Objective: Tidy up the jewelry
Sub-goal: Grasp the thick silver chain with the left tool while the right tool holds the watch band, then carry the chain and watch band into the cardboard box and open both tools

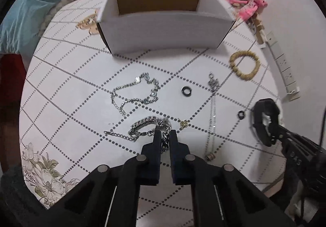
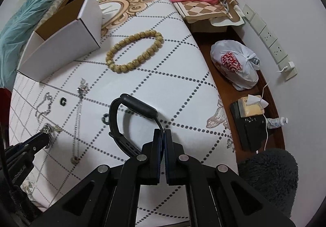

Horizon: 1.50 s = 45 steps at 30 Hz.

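1. Left wrist view: the left gripper (image 1: 165, 135) points down at the bench (image 1: 67, 104), which has a white cover with dotted diagonal lines. Its jaws are closed on a chunky silver chain bracelet (image 1: 142, 125). Part of the heavy curb links is bunched between the fingers. The rest lies in a loop on the cover, with a thinner tail ending in a small bar at the left.
2. Beyond it lie a finer silver bracelet (image 1: 135, 90) in a loose ring, a small black ring (image 1: 185, 91), a thin silver necklace (image 1: 213, 109) stretched in a line towards a round pendant, a little gold charm (image 1: 184, 124) and a tan beaded bracelet (image 1: 244, 65). An open white cardboard box (image 1: 167, 31) with a brown inside stands at the far side.
3. At the right of this view the right gripper (image 1: 271, 123) carries a black watch (image 1: 264, 113).
4. Right wrist view: the right gripper (image 2: 163, 135) has its jaws closed on the strap of the black watch (image 2: 134, 109), whose dark oblong face stands tilted above the cover, the band curving down to the left.
5. The tan beaded bracelet (image 2: 135, 50) lies near the white cardboard box (image 2: 67, 43); the thin silver necklace (image 2: 78, 117) runs down the cover at the left, beside the left gripper (image 2: 45, 137).
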Each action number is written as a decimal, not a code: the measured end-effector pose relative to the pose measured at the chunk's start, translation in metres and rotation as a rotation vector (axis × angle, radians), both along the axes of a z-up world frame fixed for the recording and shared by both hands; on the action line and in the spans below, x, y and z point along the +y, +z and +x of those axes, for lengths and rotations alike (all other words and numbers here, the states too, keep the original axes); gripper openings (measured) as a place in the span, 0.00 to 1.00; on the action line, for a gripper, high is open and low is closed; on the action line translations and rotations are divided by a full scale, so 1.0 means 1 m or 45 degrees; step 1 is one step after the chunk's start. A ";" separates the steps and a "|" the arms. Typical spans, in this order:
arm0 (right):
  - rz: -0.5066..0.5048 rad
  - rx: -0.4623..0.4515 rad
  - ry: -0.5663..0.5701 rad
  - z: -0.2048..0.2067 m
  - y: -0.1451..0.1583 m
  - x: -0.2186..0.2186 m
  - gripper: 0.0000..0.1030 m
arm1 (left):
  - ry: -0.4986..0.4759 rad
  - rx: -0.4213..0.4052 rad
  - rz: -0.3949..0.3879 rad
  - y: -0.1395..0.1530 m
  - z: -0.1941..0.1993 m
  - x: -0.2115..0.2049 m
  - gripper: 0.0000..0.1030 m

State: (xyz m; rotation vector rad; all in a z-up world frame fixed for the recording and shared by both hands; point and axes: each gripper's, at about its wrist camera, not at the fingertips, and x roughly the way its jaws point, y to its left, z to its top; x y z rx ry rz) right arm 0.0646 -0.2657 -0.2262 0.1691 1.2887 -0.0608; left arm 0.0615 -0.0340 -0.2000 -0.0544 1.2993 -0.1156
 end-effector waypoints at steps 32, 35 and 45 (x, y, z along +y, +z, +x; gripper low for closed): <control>0.229 -0.188 0.272 0.160 0.102 0.072 0.02 | 0.008 -0.256 -0.275 0.129 0.137 0.032 0.04; 0.241 -0.128 0.299 0.182 0.087 0.083 0.02 | 0.036 -0.194 -0.281 0.110 0.160 0.040 0.04; 0.150 -0.042 0.390 0.221 0.059 0.115 0.03 | 0.117 -0.057 -0.271 0.072 0.203 0.058 0.06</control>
